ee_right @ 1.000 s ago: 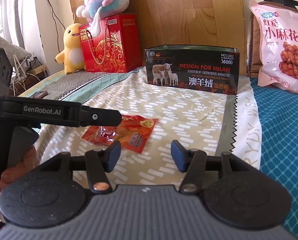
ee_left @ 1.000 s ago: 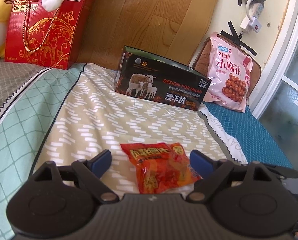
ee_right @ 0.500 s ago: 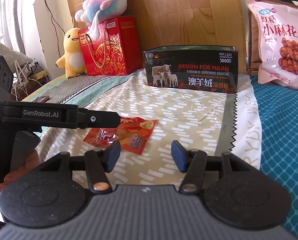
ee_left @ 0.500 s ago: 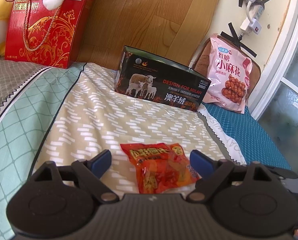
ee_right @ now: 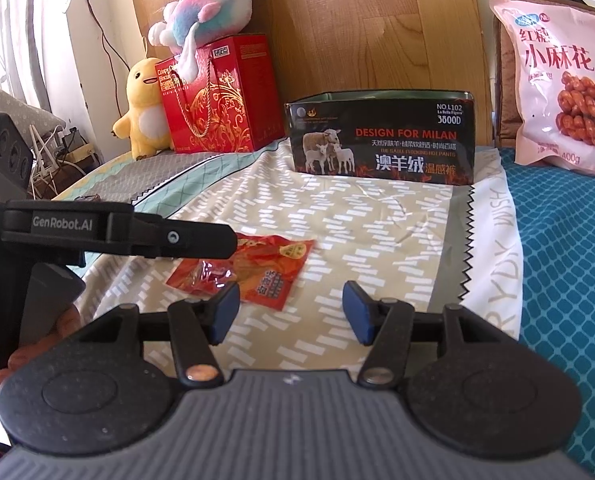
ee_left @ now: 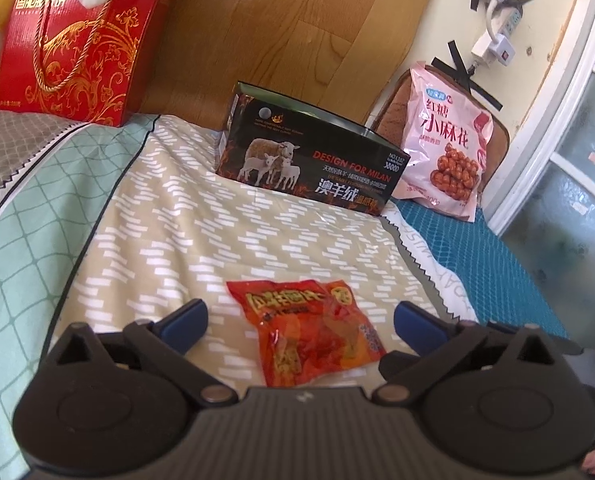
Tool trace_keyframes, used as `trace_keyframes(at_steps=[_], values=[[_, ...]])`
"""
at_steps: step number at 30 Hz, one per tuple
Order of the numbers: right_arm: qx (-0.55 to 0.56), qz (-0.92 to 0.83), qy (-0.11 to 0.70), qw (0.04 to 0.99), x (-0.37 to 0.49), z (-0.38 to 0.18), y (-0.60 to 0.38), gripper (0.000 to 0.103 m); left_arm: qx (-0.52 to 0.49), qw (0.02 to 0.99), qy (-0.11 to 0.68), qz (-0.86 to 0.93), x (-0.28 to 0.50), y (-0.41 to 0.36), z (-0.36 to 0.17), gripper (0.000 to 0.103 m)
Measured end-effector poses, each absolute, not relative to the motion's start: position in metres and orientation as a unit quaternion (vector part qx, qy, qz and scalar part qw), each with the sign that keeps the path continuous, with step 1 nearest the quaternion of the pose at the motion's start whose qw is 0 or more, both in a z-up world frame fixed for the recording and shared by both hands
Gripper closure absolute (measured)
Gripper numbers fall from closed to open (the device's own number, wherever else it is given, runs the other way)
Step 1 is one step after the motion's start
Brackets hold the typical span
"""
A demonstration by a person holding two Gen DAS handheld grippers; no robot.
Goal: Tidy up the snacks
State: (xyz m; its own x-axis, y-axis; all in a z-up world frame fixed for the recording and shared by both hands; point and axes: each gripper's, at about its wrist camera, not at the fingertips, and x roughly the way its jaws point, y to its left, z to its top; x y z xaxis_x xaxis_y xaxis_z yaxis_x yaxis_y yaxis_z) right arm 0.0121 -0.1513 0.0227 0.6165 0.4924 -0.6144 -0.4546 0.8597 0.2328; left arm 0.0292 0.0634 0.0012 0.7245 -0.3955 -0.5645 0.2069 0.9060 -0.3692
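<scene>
Crinkled red-orange plastic marks the small snack packet [ee_left: 311, 330], a flat, glossy pouch with a clear window, lying loose on the beige patterned bedspread [ee_left: 217, 232] toward its near edge. It sits between the fingers of the left gripper [ee_left: 300, 322], whose jaws have just been opening and now stand at their widest, the blue pads clear of the wrapper on both sides; nothing is held. The right gripper [ee_right: 291, 310] hovers just beside the packet, jaws about half open and empty, its left pad close to the pouch's corner.

By the look of it, the sorting has hardly begun: the packet is on the open cloth, well apart from the black rectangular open-topped box printed with sheep [ee_left: 311, 168], which stands near the far edge against the wooden headboard [ee_left: 281, 32] and seems the likely container. I cannot tell what is inside it. A large pink, puffy bag of twisted snacks [ee_left: 447, 148] leans upright at the far right corner on the teal quilted strip. A stiff red cardboard gift box with cord handles [ee_left: 81, 44] stands at the far left corner.
</scene>
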Motion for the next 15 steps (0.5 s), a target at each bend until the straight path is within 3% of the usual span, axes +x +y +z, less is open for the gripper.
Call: trace_keyframes(at_steps=[5,15], values=[[0.029,0.264,0.351,0.898,0.012,0.023,-0.152,0.040,-0.092,0.924,0.338,-0.155,0.027,0.051,0.001,0.000],[0.033,0.266,0.350,0.897,0.013,0.023,-0.153,0.040,-0.137,0.920,0.325,-0.170,0.020,0.066,0.001,0.000]])
